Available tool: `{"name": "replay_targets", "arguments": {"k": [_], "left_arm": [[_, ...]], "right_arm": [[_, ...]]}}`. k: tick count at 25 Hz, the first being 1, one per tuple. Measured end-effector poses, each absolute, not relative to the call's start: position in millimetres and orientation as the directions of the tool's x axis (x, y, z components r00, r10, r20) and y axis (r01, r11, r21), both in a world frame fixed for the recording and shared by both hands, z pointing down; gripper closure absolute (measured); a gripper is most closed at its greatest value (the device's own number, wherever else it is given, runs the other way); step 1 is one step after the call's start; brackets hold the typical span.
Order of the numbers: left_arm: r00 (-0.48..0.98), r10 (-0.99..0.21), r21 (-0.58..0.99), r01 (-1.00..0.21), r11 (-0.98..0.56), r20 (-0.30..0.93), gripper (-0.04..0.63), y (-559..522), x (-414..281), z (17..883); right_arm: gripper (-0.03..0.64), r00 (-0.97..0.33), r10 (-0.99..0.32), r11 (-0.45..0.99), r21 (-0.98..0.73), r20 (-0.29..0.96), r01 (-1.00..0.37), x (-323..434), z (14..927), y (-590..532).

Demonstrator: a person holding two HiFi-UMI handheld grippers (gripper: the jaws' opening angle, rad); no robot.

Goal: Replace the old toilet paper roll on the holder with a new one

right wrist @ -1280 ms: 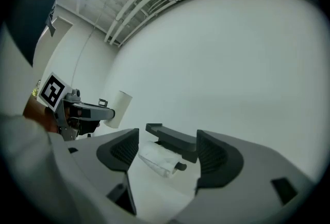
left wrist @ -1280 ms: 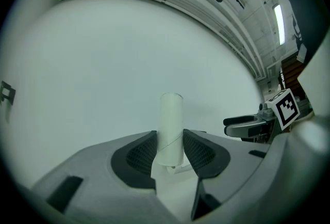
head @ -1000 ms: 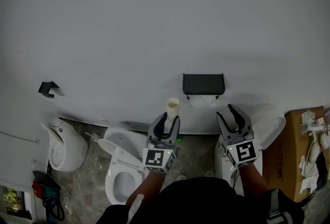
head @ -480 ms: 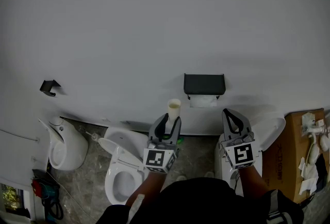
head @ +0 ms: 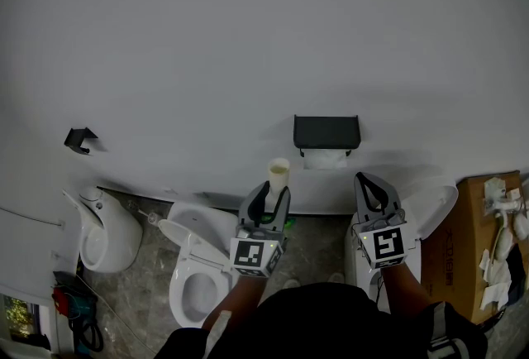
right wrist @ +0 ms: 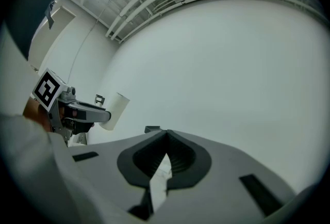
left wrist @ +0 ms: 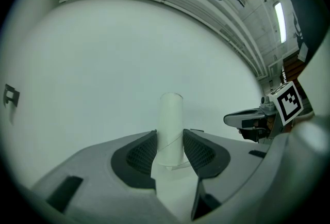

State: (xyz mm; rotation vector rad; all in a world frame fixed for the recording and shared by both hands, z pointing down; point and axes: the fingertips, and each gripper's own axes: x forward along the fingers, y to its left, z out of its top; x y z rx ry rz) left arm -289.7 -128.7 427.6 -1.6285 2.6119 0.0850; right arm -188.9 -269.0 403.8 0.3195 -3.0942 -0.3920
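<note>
A bare, pale cardboard tube [head: 278,171] stands upright between the pads of my left gripper [head: 273,188], which is shut on it. In the left gripper view the tube [left wrist: 170,125] rises above the jaws of that gripper [left wrist: 169,134] against the white wall. The black paper holder [head: 326,132] hangs on the wall, with a bit of white paper [head: 327,159] under it. My right gripper [head: 369,181] is level just below and right of the holder, shut with nothing in it; its jaws [right wrist: 166,135] meet tip to tip.
A white toilet [head: 194,266] with a raised seat is below left. A white floor fixture [head: 103,237] stands farther left. A small black hook [head: 78,140] is on the wall. A cardboard box [head: 471,241] with white items stands at the right, beside a white lid [head: 430,208].
The right gripper's jaws, open a second ago, have closed on nothing. The left gripper and its tube have stayed put.
</note>
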Motion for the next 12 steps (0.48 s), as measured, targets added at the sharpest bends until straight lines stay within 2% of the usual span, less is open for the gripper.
{"name": "replay_targets", "arguments": {"k": [12], "left_arm": [[-0.436, -0.897, 0.018, -0.900, 0.436, -0.065, 0.437, -128.5, -288.9, 431.0]], "right_arm": [[0.617, -0.982, -0.188, 0.953, 0.243, 0.003, -0.182, -194.3, 409.1, -267.7]]}}
